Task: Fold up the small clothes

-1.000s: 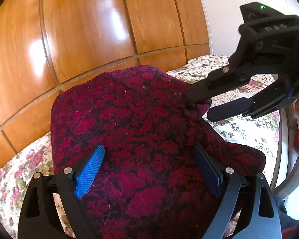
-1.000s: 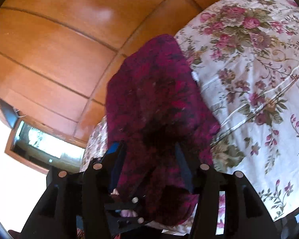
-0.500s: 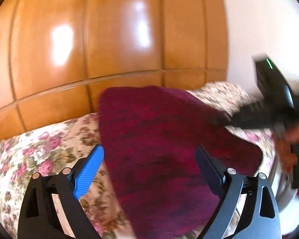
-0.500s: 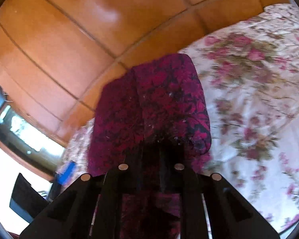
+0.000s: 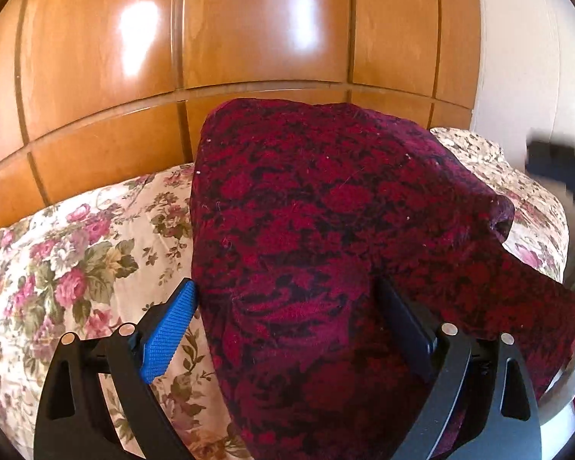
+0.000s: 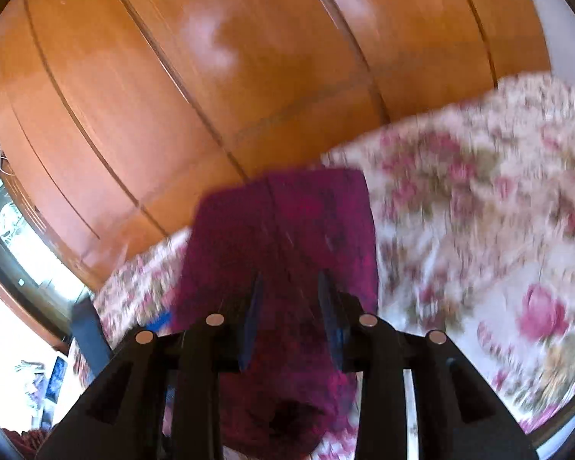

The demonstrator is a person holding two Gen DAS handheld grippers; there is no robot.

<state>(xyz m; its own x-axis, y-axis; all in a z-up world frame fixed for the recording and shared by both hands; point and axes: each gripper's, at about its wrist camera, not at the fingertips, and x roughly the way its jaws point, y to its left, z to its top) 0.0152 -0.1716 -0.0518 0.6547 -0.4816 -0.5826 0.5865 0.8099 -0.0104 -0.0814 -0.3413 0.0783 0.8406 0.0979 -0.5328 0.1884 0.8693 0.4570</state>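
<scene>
- My right gripper (image 6: 289, 295) has let go of the red floral garment (image 5: 326, 237); its jaws, clamped on the cloth half a second ago, are opening.
- It has left my left camera's view.
- My left gripper (image 5: 283, 306) slid toward the garment's left edge, exposing more floral bedspread (image 5: 76, 268).

We see a floral bedspread (image 5: 76, 253) with pink roses lying in front of glossy wooden panels (image 5: 249, 27), and a white wall (image 5: 517, 57) at the right side.
</scene>
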